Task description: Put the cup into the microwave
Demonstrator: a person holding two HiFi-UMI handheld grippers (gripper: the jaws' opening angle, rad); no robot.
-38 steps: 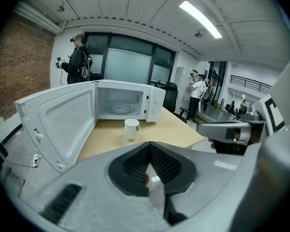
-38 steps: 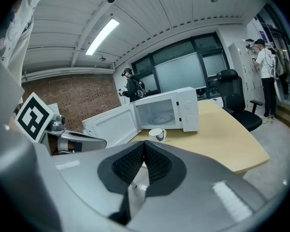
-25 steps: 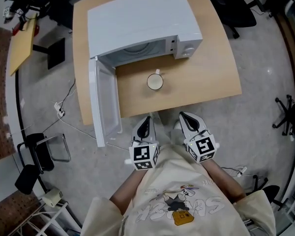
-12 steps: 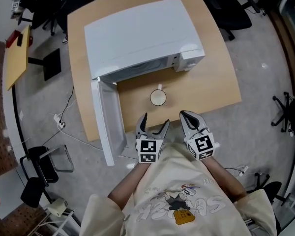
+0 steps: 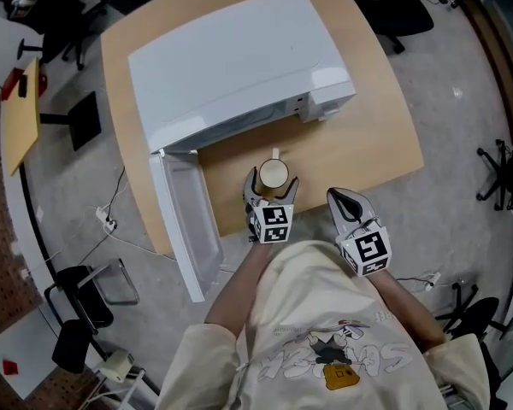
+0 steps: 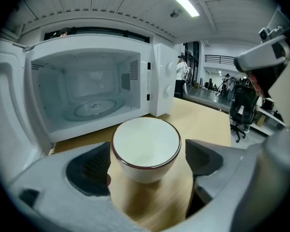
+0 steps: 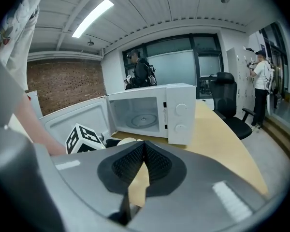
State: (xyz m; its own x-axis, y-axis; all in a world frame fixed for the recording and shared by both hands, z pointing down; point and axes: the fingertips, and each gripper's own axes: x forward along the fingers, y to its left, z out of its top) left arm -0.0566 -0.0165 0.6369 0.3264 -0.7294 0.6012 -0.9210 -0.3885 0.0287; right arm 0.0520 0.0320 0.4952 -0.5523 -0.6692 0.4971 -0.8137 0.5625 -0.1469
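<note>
A white cup [image 5: 273,174] with a dark red rim stands upright on the wooden table [image 5: 359,143], in front of the white microwave [image 5: 231,58]. The microwave's door [image 5: 181,220] hangs open to the left and its cavity [image 6: 89,98] is empty. My left gripper [image 5: 271,190] has reached the cup [image 6: 145,149]. Its jaws are opening, one on each side of the cup, and the pads [image 6: 93,167] stand clear of it. My right gripper [image 5: 350,203] hangs shut over the table's near edge, to the right of the cup, with nothing in it [image 7: 144,166].
The open door juts past the table's front left edge. Office chairs [image 5: 393,7] stand beyond the table on the right, and another chair [image 5: 85,289] on the floor at the left. People stand far off in the room [image 7: 140,74].
My left gripper has moved forward from the table's near edge to the cup, and its jaws have gone from shut to wide apart. The right gripper drifted slightly right.
</note>
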